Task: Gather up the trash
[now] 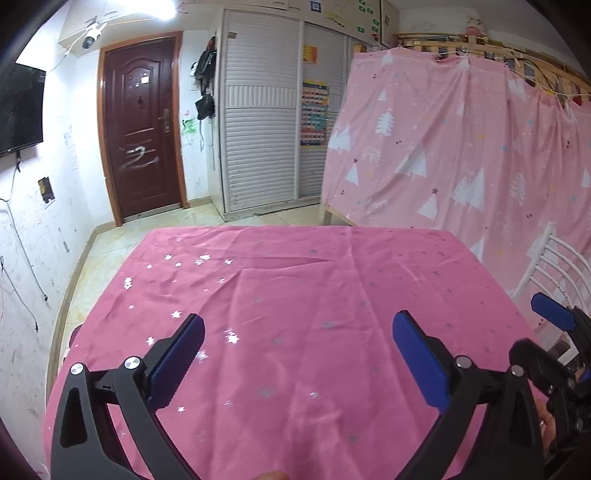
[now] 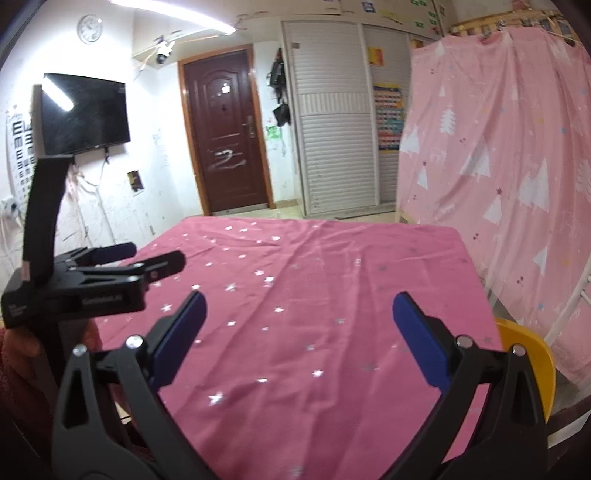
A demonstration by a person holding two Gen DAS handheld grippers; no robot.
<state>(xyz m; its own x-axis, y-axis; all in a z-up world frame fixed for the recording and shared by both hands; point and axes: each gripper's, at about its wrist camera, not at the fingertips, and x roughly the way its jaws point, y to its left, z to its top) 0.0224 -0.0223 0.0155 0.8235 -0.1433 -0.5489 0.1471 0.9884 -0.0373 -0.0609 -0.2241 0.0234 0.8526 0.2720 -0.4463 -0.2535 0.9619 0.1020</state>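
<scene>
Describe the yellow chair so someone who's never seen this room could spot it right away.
Find the table under the pink star-print cloth in the middle of the room. At its right edge, near the pink tree-print curtain, a rounded chair back pokes up. It is plain bright yellow, unlike the white barred frame beside it.

Pink star-print tablecloth (image 1: pixel 295 295), brown door (image 1: pixel 142 140), wall television (image 2: pixel 85 112) (off), pink curtain (image 1: pixel 461 147)

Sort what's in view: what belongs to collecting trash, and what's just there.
Belongs to the job:
left gripper, open
right gripper, open
No trash or bin shows in either view.

Just there:
pink tablecloth
yellow chair
white chair
pink curtain
door
TV
wall clock
</scene>
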